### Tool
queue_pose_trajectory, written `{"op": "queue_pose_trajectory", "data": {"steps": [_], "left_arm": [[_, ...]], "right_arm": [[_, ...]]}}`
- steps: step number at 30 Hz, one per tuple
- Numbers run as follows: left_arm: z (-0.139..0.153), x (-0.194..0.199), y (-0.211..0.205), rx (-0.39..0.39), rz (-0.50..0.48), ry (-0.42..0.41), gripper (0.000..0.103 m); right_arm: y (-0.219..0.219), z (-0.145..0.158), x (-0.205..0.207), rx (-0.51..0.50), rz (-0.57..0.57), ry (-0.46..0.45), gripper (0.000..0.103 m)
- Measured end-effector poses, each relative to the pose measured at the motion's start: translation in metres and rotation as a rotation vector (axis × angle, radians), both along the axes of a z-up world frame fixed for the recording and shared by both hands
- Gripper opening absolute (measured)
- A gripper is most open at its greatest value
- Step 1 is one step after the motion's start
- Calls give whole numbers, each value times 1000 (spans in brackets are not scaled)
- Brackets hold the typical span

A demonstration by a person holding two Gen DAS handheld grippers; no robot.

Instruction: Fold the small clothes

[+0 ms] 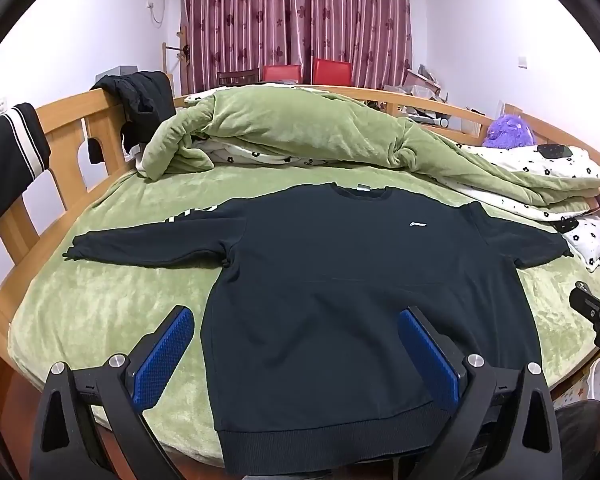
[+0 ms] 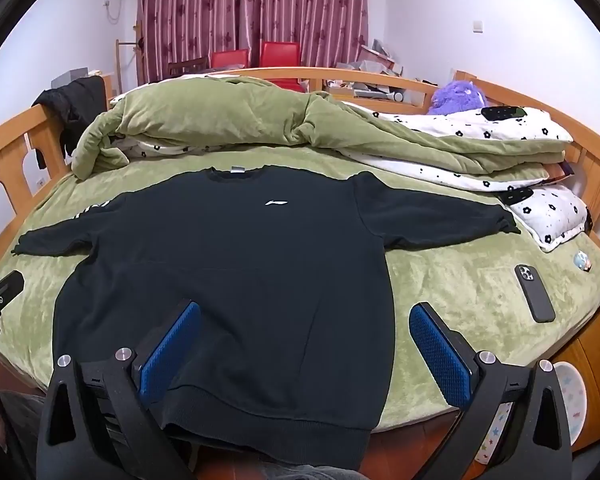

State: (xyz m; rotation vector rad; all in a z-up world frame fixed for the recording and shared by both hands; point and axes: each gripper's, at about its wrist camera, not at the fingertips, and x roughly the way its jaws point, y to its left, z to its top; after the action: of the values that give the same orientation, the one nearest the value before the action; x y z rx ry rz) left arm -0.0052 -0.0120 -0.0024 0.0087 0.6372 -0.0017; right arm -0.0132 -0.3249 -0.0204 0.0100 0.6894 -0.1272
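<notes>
A black long-sleeved sweatshirt point(image 1: 332, 280) lies flat and face up on the green bed cover point(image 1: 100, 304), sleeves spread out to both sides, hem toward me. It also shows in the right wrist view point(image 2: 236, 264). My left gripper point(image 1: 296, 316) is open and empty, hovering above the sweatshirt's lower left part. My right gripper point(image 2: 306, 312) is open and empty, above the sweatshirt's lower right edge. The right gripper also shows at the right edge of the left wrist view point(image 1: 596, 312).
A bunched green quilt point(image 1: 300, 132) and flowered pillows point(image 2: 500, 136) lie behind the sweatshirt. A black phone point(image 2: 534, 293) lies on the cover at the right. A wooden bed rail point(image 1: 72, 128) with dark clothes hung on it runs round the bed.
</notes>
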Motion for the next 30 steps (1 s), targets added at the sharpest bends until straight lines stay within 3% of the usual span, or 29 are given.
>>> {"op": "queue_pose_trajectory", "data": {"steps": [30], "left_arm": [[1, 0, -1, -6, 3, 2, 103]], "right_arm": [[2, -2, 1, 5, 2, 3, 103]]}}
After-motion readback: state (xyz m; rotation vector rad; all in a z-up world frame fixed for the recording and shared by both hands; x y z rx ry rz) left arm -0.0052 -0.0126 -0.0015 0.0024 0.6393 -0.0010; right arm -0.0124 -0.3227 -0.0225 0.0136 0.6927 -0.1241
